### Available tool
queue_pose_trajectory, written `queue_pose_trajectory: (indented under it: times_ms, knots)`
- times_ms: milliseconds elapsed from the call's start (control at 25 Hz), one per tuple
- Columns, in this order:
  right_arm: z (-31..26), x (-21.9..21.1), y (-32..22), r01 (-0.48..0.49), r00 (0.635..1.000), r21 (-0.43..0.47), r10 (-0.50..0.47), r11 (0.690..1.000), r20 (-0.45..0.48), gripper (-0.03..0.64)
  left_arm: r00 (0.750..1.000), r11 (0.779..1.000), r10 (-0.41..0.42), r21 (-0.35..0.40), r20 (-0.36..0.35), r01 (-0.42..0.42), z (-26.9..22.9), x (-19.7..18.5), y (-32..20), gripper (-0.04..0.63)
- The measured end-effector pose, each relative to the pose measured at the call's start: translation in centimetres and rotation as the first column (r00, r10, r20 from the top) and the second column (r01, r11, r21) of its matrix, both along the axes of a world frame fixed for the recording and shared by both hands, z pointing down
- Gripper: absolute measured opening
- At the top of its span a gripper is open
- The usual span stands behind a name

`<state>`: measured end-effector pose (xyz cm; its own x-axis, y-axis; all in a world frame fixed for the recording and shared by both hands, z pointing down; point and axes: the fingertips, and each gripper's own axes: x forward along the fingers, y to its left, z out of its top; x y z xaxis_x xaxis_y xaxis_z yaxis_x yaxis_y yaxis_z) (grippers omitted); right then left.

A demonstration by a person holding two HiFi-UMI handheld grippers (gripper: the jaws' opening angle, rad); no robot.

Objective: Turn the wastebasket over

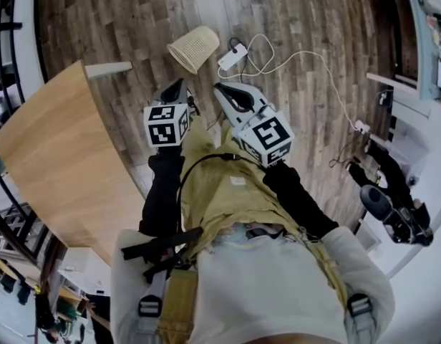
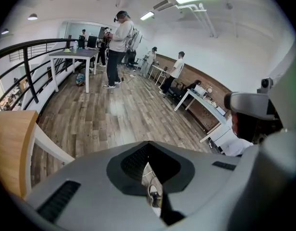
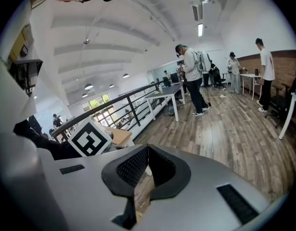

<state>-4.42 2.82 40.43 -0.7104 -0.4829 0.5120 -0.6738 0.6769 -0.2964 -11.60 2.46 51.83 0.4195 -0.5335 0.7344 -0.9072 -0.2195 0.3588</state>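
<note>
Head view: the wastebasket [image 1: 194,48] lies on its side on the far floor, beyond the left gripper [image 1: 177,84] and right gripper [image 1: 223,89].
Left gripper view: jaws clenched, empty.
Right gripper view: jaws clenched, empty.

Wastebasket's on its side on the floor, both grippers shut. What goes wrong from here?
1. The left gripper and right gripper are shut and empty; unless they open, they may just push the tipped wastebasket, which could roll.
2. The power strip and its white cable lie right beside it; a jaw could snag them.
</note>
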Motion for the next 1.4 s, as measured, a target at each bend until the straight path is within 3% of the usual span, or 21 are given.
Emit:
queue_pose_trajectory:
  times_ms: [200, 400, 800, 1080, 1160, 1240, 1400]
  knots:
    - [7.9, 2.0, -0.1, 0.066, 0.997, -0.134, -0.070, 0.989, -0.026, 0.021, 0.999, 0.995, 0.033, -0.093, 0.042, -0.029, 7.0, 0.9, 0.2, 0.002]
    - [18.6, 3.7, -0.8, 0.204, 0.971, -0.245, -0.228, 0.948, -0.075, 0.021, 1.000, 0.976, 0.008, -0.219, 0.004, -0.006, 15.9, 2.0, 2.5, 0.002]
    - [39.1, 7.3, -5.3, 0.200, 0.958, -0.344, -0.257, 0.917, -0.128, 0.021, 0.999, 0.913, -0.046, -0.407, -0.028, 0.031, 35.3, 2.3, 1.1, 0.002]
    - [47.6, 6.9, -5.4, 0.204, 0.956, -0.402, -0.270, 0.893, -0.114, 0.022, 1.000, 0.901, -0.012, -0.433, 0.022, 0.021, 47.5, 2.8, -3.0, 0.002]
    - [49.2, 6.6, -5.4, 0.200, 0.959, -0.412, -0.265, 0.889, -0.105, 0.022, 0.998, 0.894, -0.036, -0.444, 0.048, 0.054, 50.5, 2.8, -4.0, 0.010]
    - [50.4, 6.3, -5.4, 0.196, 0.961, -0.423, -0.259, 0.885, -0.097, 0.021, 0.995, 0.885, -0.070, -0.455, 0.067, 0.093, 53.1, 2.8, -4.7, 0.070]
    - [52.6, 6.0, -5.1, 0.203, 0.959, -0.451, -0.269, 0.869, -0.087, 0.021, 0.982, 0.866, -0.178, -0.465, 0.063, 0.187, 57.2, 2.3, -5.6, 0.118]
